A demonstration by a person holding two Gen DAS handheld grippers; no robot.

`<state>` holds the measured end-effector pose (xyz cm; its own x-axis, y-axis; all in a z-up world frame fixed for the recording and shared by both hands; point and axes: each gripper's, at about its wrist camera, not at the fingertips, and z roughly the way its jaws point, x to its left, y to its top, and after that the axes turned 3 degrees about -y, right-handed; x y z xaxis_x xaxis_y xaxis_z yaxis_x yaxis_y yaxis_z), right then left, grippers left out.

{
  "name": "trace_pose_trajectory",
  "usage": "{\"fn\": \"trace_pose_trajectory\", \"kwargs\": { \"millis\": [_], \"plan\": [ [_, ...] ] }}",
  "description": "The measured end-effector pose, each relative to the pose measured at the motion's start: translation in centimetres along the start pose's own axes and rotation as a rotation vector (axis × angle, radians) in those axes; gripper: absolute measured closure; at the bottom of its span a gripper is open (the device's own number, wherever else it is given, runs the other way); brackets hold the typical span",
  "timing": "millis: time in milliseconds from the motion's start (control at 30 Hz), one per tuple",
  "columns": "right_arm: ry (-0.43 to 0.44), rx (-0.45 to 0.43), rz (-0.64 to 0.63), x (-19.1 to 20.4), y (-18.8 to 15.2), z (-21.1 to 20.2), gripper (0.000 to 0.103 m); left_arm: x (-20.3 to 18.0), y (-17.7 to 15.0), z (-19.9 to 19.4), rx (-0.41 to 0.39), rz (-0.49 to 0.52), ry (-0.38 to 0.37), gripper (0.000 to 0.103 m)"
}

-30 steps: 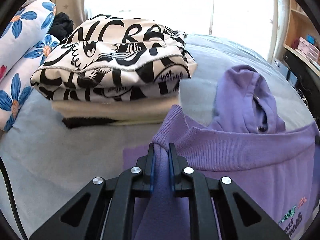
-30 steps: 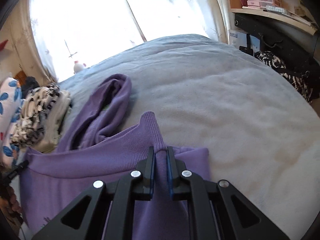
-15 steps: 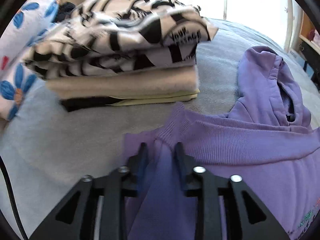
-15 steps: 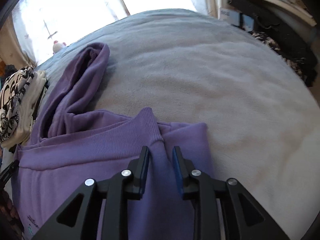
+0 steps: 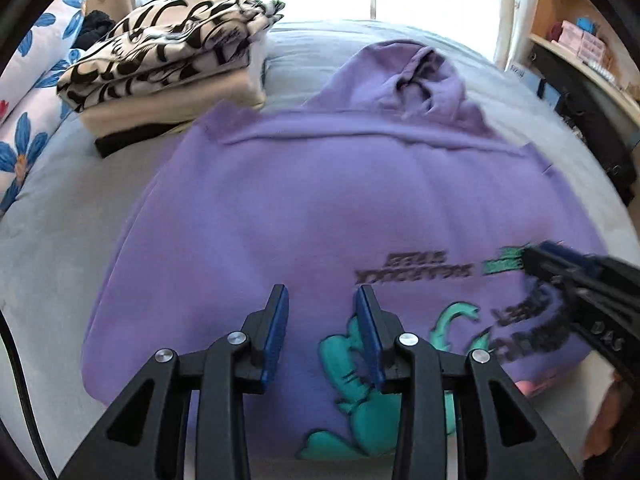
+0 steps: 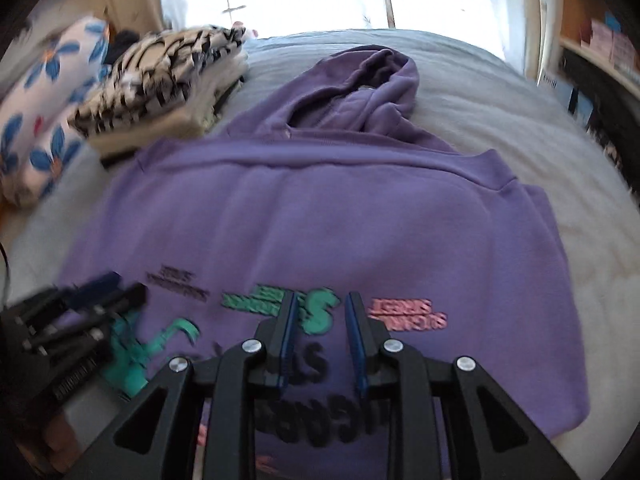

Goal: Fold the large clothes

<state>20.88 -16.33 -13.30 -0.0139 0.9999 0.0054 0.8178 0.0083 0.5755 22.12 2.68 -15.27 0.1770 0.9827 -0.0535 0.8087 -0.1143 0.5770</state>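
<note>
Purple fleece fills both views: a hoodie lies flat on the pale grey blanket of a bed, its hood bunched in soft creases at the far end and a ribbed band folded across just below it. The cloth looks thick and matte, and its outline is a rough rectangle with rounded corners. Printed graphics sit at the near end, upside down to the cameras: teal cartoon shapes, a green block word, dark lettering and a small pink block. Blur keeps most of it unreadable; the pink lines seem to end in "STREET", though I cannot be sure.

To the far left stands a pile of folded clothes, a black-and-cream lettered piece on top of cream and black layers, beside flowered pillows with blue petals.

A second ago each gripper was clamped on a ribbed purple corner held up from the bed. That band now lies flat on the hoodie, and both grippers have drawn back to the printed end. The left gripper has just been opening; its blue-padded jaws stand apart above the fabric with nothing between them. The right gripper has also just parted its jaws, more narrowly, and hovers empty over the green word.
</note>
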Motion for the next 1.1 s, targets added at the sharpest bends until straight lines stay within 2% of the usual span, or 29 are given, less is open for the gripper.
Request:
{"fn": "trace_pose_trajectory", "kwargs": {
  "millis": [167, 233, 267, 300, 400, 633, 800, 867, 933, 1100],
  "plan": [
    [-0.023, -0.004, 0.043, -5.3, -0.9, -0.4, 0.086, 3.2, 0.1, -0.5, -0.009, -0.018, 0.041, 0.066],
    [-0.2, -0.01, 0.044, -7.7, -1.7, -1.0, 0.076, 5.2, 0.2, -0.7, -0.005, -0.04, 0.074, 0.067],
    [-0.283, -0.003, 0.057, -9.1, -2.1, -1.0, 0.073, 6.3, 0.2, -0.6, -0.002, -0.061, 0.046, 0.068],
    [-0.31, 0.01, 0.08, -10.5, -2.4, -0.9, 0.073, 6.9, 0.3, -0.7, 0.0, -0.081, 0.015, 0.069],
    [-0.176, 0.009, 0.195, -14.4, -3.3, -1.6, 0.076, 7.4, 0.2, -1.0, 0.0, -0.093, 0.001, 0.072],
    [-0.265, 0.024, 0.138, -12.5, -3.1, -1.4, 0.074, 6.6, 0.6, -1.0, 0.02, -0.074, 0.041, 0.072],
    [-0.257, 0.038, 0.175, -12.6, -2.8, -1.8, 0.074, 6.6, 0.8, -1.7, 0.045, -0.084, 0.038, 0.072],
    [-0.255, 0.047, 0.187, -12.6, -2.7, -2.1, 0.074, 6.5, 0.7, -2.2, 0.047, -0.089, 0.04, 0.069],
    [-0.246, 0.056, 0.198, -12.4, -2.8, -2.5, 0.074, 6.4, 0.5, -2.9, 0.051, -0.094, 0.074, 0.048],
    [-0.189, 0.08, 0.212, -11.4, -3.3, -3.9, 0.074, 6.2, -0.4, -5.1, 0.029, -0.077, 0.079, 0.048]
  ]
}}
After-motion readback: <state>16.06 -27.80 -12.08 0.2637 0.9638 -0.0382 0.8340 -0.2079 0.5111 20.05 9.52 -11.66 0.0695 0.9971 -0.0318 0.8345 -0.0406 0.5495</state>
